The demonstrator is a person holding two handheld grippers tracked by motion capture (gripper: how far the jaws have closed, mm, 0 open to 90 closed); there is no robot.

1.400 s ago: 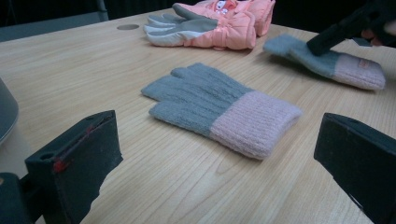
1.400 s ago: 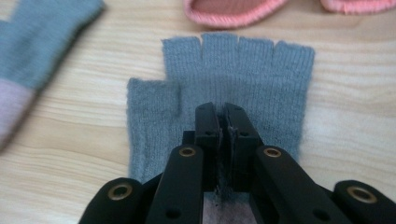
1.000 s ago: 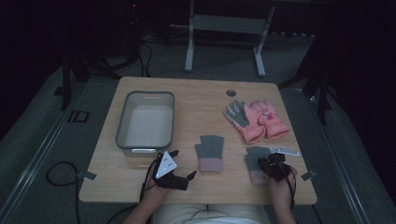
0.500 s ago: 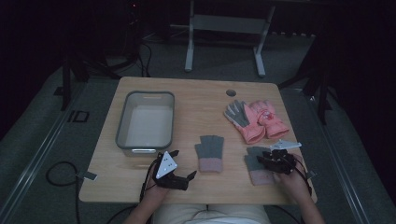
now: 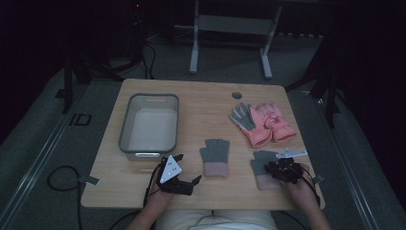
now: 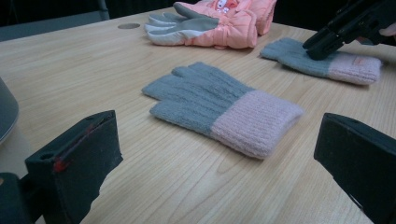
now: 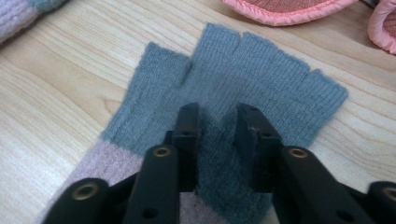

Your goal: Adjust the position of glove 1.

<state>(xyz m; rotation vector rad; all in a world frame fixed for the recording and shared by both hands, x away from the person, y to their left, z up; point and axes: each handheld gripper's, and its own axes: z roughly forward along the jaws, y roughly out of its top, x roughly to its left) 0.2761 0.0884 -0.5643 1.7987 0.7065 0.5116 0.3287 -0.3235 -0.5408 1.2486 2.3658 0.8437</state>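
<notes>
— Pinching a ridge of knit, is it? What does the right gripper (image 7: pixel 218 140) have?

— Its jaws have just been closing, and a fold of the grey wool glove with the pink knitted cuff (image 7: pixel 261 84) is bunched up between them. That glove lies flat near the table's (image 5: pixel 201 96) front right corner, fingers pointing away from the person.

— And the left gripper (image 5: pixel 187 184)?

— It rests low at the front edge, left of centre, jaws spread wide with nothing between them. Ahead of it lies a second grey knitted glove with a pink cuff (image 6: pixel 219 107), flat on the wood, apart from both jaws.

— Anything else on the table?

— A pair of salmon-pink padded gloves with grey palms (image 5: pixel 261 122) lies farther back on the right, one overlapping the other. A grey rectangular plastic tub (image 5: pixel 149 125) stands on the left side, just behind the left gripper. Whether anything lies in the tub, I cannot tell.
</notes>
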